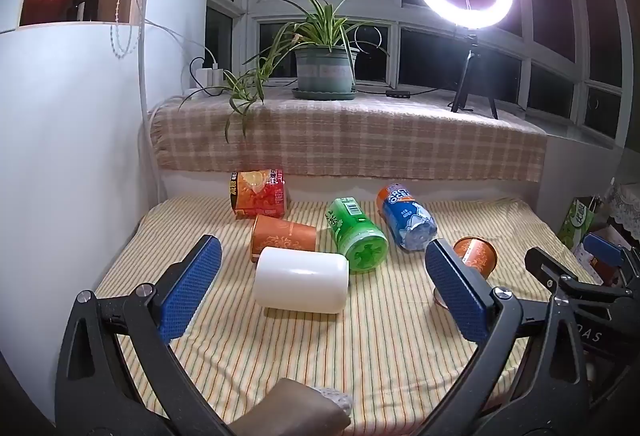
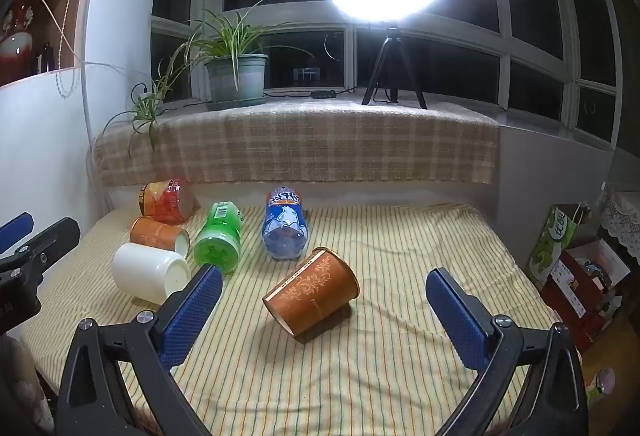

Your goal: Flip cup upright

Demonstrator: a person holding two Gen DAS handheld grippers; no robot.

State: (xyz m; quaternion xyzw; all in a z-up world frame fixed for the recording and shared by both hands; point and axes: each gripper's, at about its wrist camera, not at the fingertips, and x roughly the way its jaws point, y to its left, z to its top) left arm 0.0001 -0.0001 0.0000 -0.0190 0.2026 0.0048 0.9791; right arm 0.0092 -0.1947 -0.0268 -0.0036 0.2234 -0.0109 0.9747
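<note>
While both tools hang low over the striped yellow tablecloth [image 2: 400,376], the right gripper [image 2: 324,310] points forward with its blue-padded fingers [image 2: 456,312] spread wide and holding nothing. Between those pads and just ahead lies the orange paper cup with a pale scroll pattern [image 2: 314,292], tipped on its side, mouth toward the gripper's left pad and base angled away to the right. The left gripper [image 1: 320,288] is level and just as wide, also holding nothing, with a white cylindrical cup [image 1: 301,279] on its side straight ahead between its fingers [image 1: 192,284]. Beyond that cup lies a second orange paper cup [image 1: 282,236], then a green plastic bottle [image 1: 357,236], a blue-labelled clear bottle [image 1: 406,221] and a red snack can [image 1: 258,193], all lying down.
</note>
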